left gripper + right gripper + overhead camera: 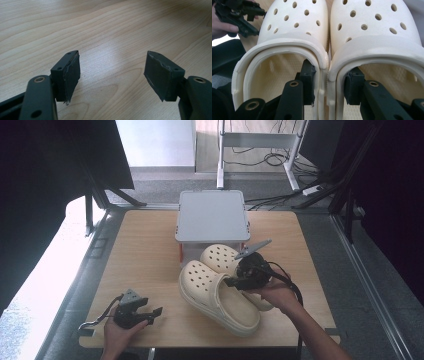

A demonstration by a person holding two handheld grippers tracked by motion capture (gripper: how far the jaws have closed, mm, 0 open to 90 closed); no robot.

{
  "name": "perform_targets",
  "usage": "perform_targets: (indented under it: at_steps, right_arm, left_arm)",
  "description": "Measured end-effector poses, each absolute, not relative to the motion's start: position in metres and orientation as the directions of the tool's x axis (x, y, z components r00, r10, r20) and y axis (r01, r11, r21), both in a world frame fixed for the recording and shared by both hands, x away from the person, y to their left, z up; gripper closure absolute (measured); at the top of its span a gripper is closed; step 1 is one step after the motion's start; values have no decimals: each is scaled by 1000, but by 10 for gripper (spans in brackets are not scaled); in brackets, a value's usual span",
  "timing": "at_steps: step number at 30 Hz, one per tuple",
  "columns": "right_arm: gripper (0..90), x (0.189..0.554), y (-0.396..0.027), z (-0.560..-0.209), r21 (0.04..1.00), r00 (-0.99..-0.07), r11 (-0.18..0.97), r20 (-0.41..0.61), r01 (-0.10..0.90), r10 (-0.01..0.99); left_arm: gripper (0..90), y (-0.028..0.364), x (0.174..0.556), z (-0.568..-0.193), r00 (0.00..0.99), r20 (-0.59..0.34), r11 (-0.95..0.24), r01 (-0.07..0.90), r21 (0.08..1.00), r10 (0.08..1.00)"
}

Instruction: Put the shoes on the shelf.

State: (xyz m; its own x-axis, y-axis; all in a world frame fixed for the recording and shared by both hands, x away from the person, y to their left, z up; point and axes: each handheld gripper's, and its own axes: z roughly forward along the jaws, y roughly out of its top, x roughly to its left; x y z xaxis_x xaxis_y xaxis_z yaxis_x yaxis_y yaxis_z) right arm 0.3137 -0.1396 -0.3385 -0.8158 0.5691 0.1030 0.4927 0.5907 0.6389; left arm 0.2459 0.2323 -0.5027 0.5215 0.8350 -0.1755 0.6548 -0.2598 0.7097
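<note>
Right claw (329,82) pinches the touching inner walls of both cream clogs (220,290), one jaw inside each shoe, so the pair travels as one. They sit mid-worktop (145,255), toes just before the grey lidded box (212,215), likely their destination. Left claw (150,314) rests released near the worktop's front edge, jaws apart over bare wood, out of the way.

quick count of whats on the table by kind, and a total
clogs: 2, cream, side by side
box: 1, grey lid, behind the clogs
total: 3
</note>
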Motion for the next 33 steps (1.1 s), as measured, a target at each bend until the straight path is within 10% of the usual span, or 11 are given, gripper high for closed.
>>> perform_targets:
  at_steps: [33]
  right_arm:
    - [662,318,-127,-282,674,-836,581,102,456,539]
  left_arm:
    - [295,233,246,-502,527,-174,-263,651,712,832]
